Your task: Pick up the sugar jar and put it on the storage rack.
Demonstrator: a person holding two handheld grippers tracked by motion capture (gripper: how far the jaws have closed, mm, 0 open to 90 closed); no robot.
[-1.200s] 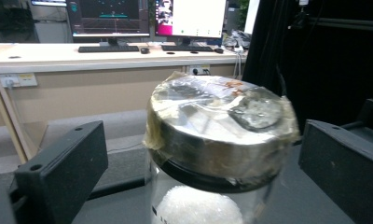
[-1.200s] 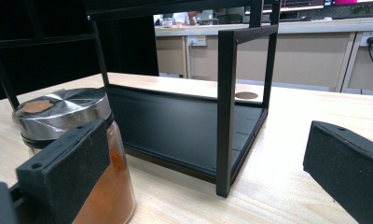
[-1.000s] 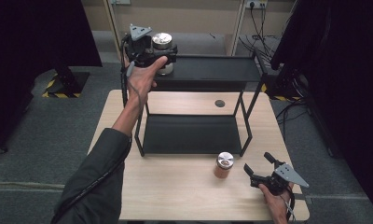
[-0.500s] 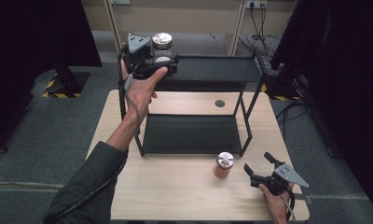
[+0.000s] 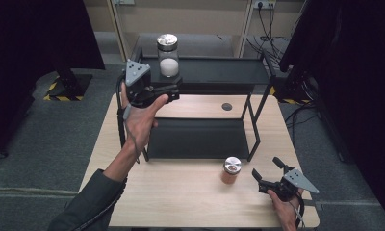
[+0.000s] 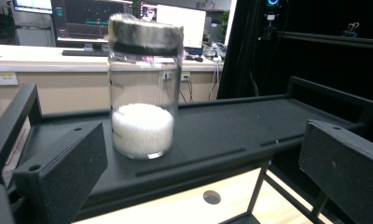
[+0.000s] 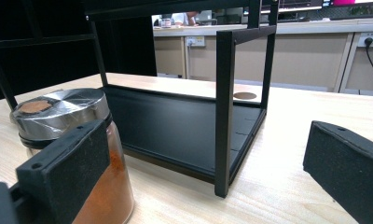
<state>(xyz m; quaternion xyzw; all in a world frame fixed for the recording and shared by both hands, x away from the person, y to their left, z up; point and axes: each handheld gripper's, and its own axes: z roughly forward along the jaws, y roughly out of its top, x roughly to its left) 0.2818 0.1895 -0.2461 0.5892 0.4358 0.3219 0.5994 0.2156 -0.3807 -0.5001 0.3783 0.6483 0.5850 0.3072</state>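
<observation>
A glass jar of white powder with a silver lid stands upright on the left end of the black rack's top shelf. My left gripper hovers open just in front of it, not touching. In the left gripper view the white-powder jar stands beyond the wide-open jaws of my left gripper. An orange spice jar sits on the wooden table in front of the rack. My right gripper rests open to its right. In the right gripper view the orange jar is partly behind the left jaw of my right gripper.
The rack's lower shelf is bare, and its front right post stands close ahead in the right gripper view. A round dark grommet sits in the tabletop under the rack. Black curtains flank the table.
My left gripper has let go of the white-powder jar and drawn back toward the person and down. The jar stays on the top shelf. The right gripper has not moved.
</observation>
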